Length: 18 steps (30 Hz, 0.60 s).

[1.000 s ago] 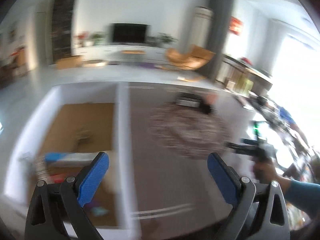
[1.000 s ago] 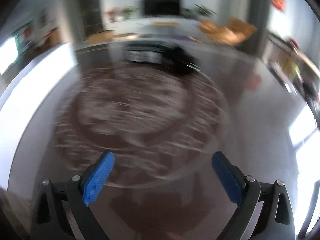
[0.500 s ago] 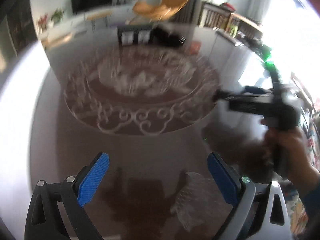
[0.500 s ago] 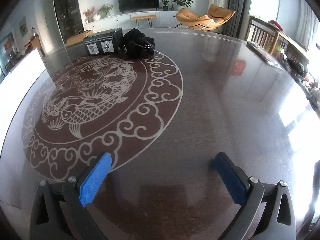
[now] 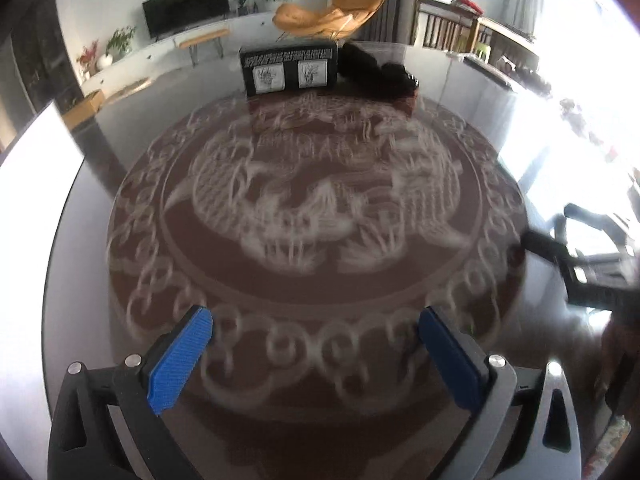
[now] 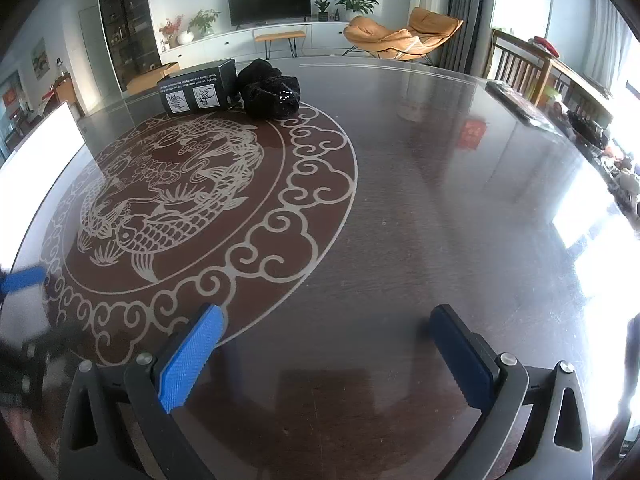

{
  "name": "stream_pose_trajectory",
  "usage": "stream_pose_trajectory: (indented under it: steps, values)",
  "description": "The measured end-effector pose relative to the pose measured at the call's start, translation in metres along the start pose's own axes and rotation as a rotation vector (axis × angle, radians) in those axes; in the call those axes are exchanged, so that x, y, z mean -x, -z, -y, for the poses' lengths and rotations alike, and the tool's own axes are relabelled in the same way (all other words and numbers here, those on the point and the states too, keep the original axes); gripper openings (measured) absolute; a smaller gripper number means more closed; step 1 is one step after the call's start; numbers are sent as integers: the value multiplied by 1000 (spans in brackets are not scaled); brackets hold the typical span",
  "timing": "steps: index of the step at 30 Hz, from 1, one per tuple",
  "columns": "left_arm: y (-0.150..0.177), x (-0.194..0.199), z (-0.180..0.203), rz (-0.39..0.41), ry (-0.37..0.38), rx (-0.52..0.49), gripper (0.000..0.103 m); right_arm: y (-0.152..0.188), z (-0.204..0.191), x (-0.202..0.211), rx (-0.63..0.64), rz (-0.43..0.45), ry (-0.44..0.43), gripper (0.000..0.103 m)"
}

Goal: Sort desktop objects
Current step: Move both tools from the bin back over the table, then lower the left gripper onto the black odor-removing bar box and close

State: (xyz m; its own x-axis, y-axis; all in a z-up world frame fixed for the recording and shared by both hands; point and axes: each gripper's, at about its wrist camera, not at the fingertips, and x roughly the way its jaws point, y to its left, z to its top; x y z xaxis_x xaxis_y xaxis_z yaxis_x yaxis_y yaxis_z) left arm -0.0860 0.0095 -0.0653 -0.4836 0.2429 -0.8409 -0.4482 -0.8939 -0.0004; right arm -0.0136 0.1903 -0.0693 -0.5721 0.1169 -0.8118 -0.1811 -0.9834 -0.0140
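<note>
Both the left gripper (image 5: 316,344) and the right gripper (image 6: 326,344) are spread apart and empty. The black box (image 6: 196,90) and black cloth bundle (image 6: 270,90) sit touching at the table's (image 6: 440,200) far side, so reach across low and level, taking one item squarely.

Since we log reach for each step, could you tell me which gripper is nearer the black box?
Neither clearly: both the left gripper and right gripper hover open, far from the black box across the table.

Dark glossy table (image 6: 440,200): black box (image 6: 196,90), black cloth bundle (image 6: 270,90) touching.
</note>
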Motion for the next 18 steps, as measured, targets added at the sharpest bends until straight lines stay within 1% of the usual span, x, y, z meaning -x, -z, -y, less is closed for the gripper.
stream_pose_trajectory:
  steps: [7,9,11,12,13,14,15,16,18]
  values:
    - [-46,-25,-15,-19,7,-12,103,0,0,0,0,0,0,103]
    - [-52,-27,-18,-23,6,-12,103,0,0,0,0,0,0,103]
    - [-65,-34,-21,-64,10,-22,103,0,0,0,0,0,0,103]
    - [-74,-37,-24,-89,-13,-25,103,0,0,0,0,0,0,103]
    - [-83,-37,-25,-84,-64,-38,103,0,0,0,0,0,-1,103]
    - [-92,-34,-26,-60,-90,-51,103,0,0,0,0,0,0,103]
    - [-107,-27,-27,-12,-102,-61,103,0,0,0,0,0,0,103]
    - [-118,-21,-29,18,-104,-56,103,0,0,0,0,0,0,103]
    - [-149,-10,-35,69,-105,-7,103,0,0,0,0,0,0,103]
